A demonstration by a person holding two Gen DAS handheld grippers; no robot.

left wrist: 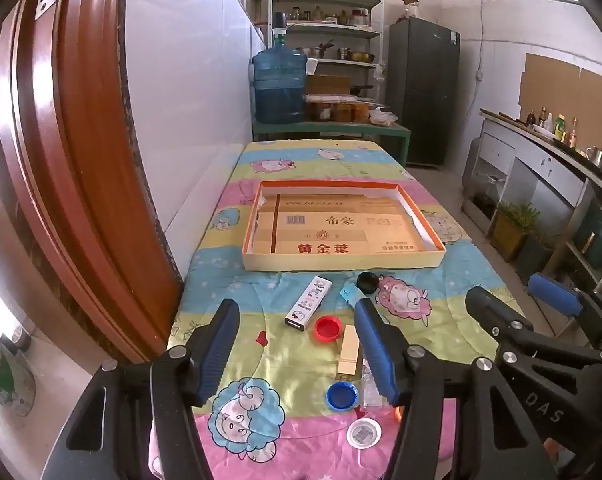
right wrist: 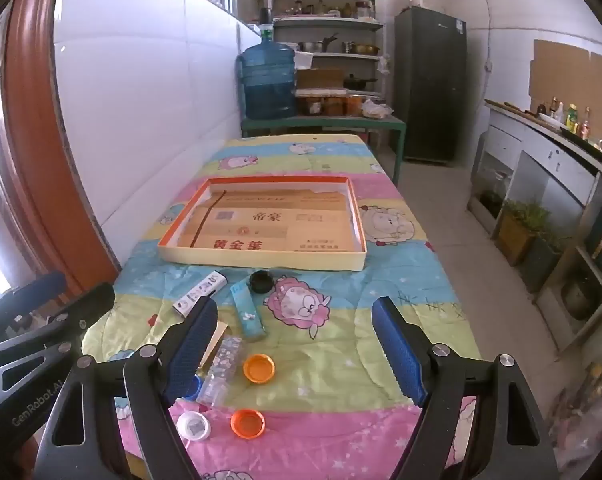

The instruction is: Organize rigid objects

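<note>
Both my wrist cameras look forward and downward along their fingers, from above the table's near end. My left view sits closer to the wall side, catching the right gripper [left wrist: 521,300] at its right edge. My right view sits further out, with the left gripper [right wrist: 49,292] at its left edge. Both share the shallow box [left wrist: 343,266] [right wrist: 261,260], the small items before it and the kitchen beyond.

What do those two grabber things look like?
Both look alike. The left gripper and right gripper each have black plastic frames with triangle-shaped cutouts and round silver bolts. Their fingers wear bumpy blue rubber pads. White letters are printed on the black sides, "GenRobot.AI" on the left one. No cables or sleeves show.
</note>
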